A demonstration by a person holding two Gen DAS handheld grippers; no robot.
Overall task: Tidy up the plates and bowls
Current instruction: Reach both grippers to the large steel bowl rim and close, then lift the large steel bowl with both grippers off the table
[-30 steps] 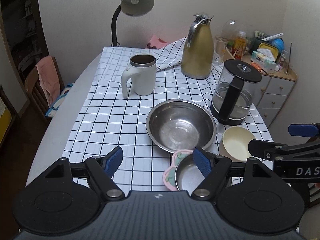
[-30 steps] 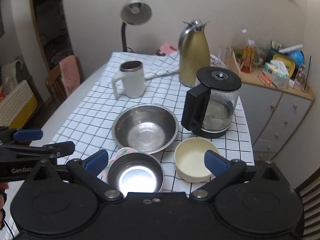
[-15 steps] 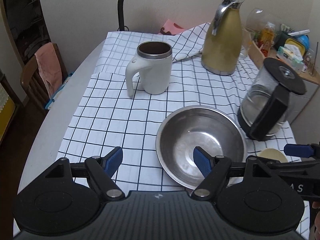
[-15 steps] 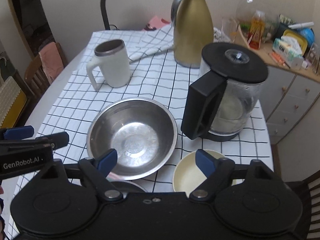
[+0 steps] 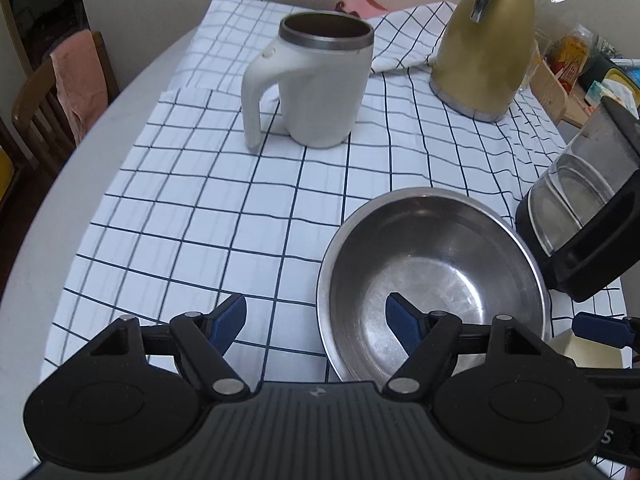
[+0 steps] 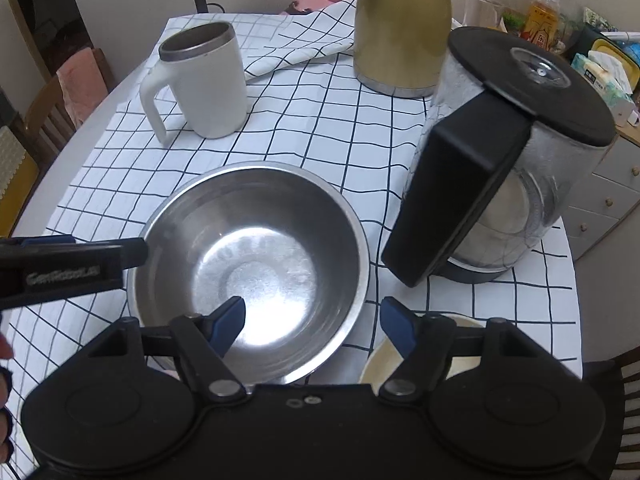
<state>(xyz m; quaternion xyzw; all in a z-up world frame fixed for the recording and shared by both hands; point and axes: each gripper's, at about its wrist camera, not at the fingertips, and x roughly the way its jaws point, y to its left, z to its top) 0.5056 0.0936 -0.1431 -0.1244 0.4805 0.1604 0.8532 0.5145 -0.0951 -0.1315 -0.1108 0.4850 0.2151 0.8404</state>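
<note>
A large steel bowl (image 5: 436, 276) (image 6: 256, 264) sits on the checked cloth near the front. A cream bowl (image 6: 384, 360) (image 5: 588, 350) lies to its right, mostly hidden behind the grippers. My left gripper (image 5: 316, 324) is open, its jaws straddling the steel bowl's left rim. My right gripper (image 6: 312, 324) is open, its jaws straddling the steel bowl's right rim, with the right finger over the cream bowl. The small steel bowl and pink plate seen earlier are hidden below both views.
A white mug (image 5: 320, 84) (image 6: 204, 80) stands behind the bowl. A gold thermos jug (image 5: 484, 40) (image 6: 400, 24) stands at the back. A glass kettle (image 6: 508, 164) (image 5: 584, 216) with a black handle stands close on the right. A cluttered drawer cabinet (image 6: 608, 188) is beyond.
Both grippers have moved forward and down toward the large steel bowl. The small steel bowl and pink plate have dropped out of view. Both stay open.
</note>
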